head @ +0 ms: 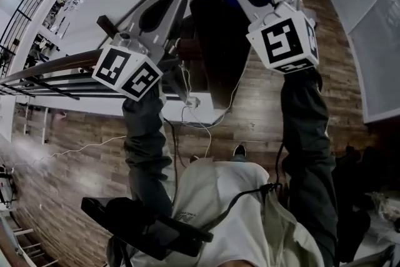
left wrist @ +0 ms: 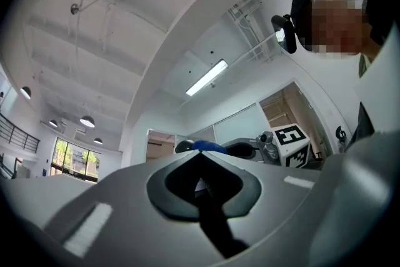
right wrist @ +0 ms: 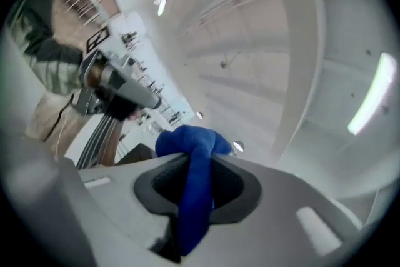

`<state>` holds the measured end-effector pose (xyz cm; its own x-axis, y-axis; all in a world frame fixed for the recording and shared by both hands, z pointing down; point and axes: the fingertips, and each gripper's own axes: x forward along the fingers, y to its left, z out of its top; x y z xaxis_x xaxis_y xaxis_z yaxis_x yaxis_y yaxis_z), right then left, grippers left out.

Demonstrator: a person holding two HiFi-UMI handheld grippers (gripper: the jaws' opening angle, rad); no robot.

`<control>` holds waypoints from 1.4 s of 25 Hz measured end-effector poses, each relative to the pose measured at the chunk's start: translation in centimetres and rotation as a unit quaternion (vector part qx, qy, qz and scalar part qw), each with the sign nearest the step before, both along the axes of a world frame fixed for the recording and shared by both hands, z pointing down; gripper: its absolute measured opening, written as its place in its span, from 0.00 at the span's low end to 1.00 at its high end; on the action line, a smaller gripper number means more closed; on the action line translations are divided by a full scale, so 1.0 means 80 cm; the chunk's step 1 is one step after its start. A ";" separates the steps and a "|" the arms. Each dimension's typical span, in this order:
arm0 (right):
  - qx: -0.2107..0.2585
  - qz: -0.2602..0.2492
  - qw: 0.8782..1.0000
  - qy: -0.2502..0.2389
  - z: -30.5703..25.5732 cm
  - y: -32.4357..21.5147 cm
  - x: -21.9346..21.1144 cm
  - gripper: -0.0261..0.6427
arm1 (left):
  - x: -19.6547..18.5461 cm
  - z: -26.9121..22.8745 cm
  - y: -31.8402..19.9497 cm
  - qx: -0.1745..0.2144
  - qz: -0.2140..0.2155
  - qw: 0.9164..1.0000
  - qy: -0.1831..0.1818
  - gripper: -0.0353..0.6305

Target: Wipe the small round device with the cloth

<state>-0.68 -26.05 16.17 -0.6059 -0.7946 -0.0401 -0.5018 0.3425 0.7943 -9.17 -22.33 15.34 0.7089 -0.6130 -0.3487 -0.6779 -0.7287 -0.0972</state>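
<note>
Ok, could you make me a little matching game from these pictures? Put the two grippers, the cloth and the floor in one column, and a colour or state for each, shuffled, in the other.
Things:
1. left gripper
2. right gripper
3. cloth
4. floor

Colour or state:
A. blue
B. jaws together, nothing between them
C. brown wooden planks
D. jaws clamped on fabric

Right pairs: 1-B, 2-D, 3-A, 4-C.
</note>
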 end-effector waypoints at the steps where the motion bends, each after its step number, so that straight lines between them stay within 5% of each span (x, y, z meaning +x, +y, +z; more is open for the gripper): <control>1: -0.017 -0.008 0.997 -0.069 -0.010 0.000 0.010 0.16 | 0.000 -0.003 0.000 0.003 -0.003 1.000 -0.001 0.06; 3: -0.055 -0.016 0.975 -0.215 -0.027 -0.005 0.040 0.16 | -0.002 -0.008 -0.002 0.004 -0.008 1.000 0.005 0.06; 5: -0.091 -0.008 0.940 -0.330 -0.032 -0.013 0.070 0.16 | -0.004 -0.010 -0.005 0.001 -0.011 1.000 0.010 0.06; 8: -0.134 0.017 0.904 -0.405 -0.025 -0.026 0.092 0.16 | -0.006 -0.011 -0.013 -0.005 -0.019 1.000 0.009 0.06; 11: -0.161 0.024 0.890 -0.426 -0.026 -0.034 0.090 0.16 | -0.004 -0.013 -0.022 -0.014 -0.021 1.000 0.008 0.06; 15: -0.161 0.018 0.897 -0.411 -0.052 -0.040 0.075 0.16 | 0.004 -0.013 -0.034 -0.018 -0.014 1.000 0.001 0.06; 20: -0.160 0.042 0.931 -0.325 -0.032 -0.048 0.048 0.16 | 0.012 -0.013 -0.048 -0.026 -0.001 1.000 0.006 0.06; 27: -0.194 0.059 0.951 -0.233 0.015 -0.036 0.043 0.16 | 0.007 -0.010 -0.056 -0.036 0.001 0.999 0.013 0.06; 32: -0.138 0.059 0.953 -0.262 -0.047 -0.030 0.067 0.16 | 0.009 -0.014 -0.053 -0.033 0.004 0.999 0.008 0.06; 35: -0.116 0.057 0.964 -0.231 -0.077 -0.036 0.058 0.16 | 0.006 -0.016 -0.051 -0.032 0.003 0.999 0.008 0.06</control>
